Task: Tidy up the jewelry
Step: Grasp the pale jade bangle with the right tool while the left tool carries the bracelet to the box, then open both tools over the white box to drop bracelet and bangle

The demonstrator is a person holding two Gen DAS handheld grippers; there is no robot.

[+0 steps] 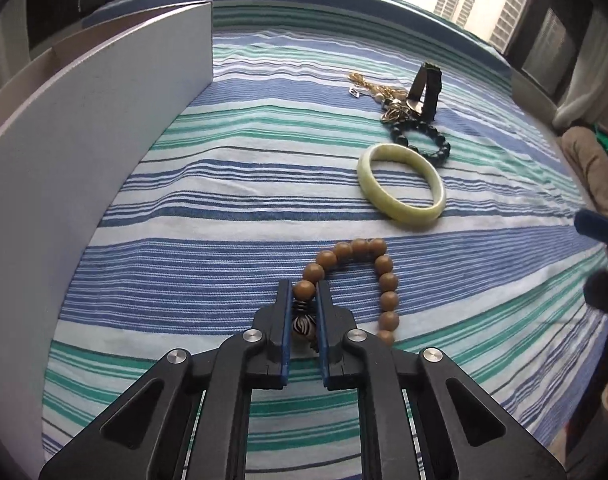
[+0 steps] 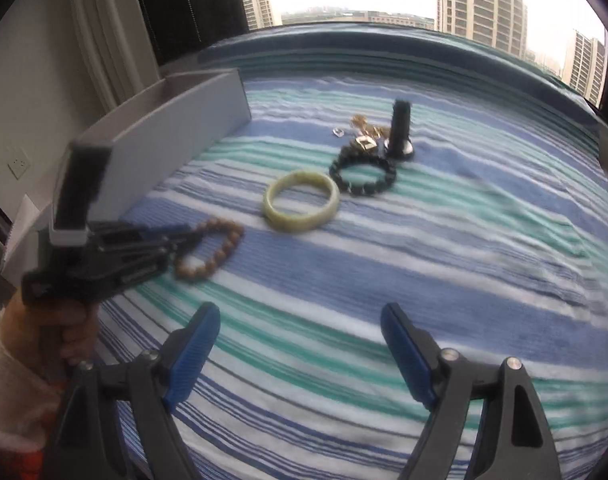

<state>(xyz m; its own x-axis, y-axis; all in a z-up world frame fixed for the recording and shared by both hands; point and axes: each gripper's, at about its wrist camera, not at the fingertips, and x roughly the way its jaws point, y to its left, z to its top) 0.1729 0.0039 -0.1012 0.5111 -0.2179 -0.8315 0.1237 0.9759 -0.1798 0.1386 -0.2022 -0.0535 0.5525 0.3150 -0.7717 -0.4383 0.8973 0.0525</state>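
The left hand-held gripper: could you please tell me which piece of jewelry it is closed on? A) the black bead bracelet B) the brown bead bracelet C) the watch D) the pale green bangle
B: the left hand-held gripper is shut on the brown bead bracelet, pinching its beads, while the pale green bangle, black bead bracelet and watch lie untouched farther off on the striped cloth.

Left wrist view: low and close over the striped bedspread [image 1: 223, 208], facing along it toward the far window edge — grey box [image 1: 83, 152] at left. Right wrist view: higher and further back, facing the same far edge, left gripper [image 2: 191, 236] in sight. Shared: wooden bead bracelet [image 1: 368, 272], jade bangle [image 2: 301, 201], dark bead bracelet [image 2: 364, 176].
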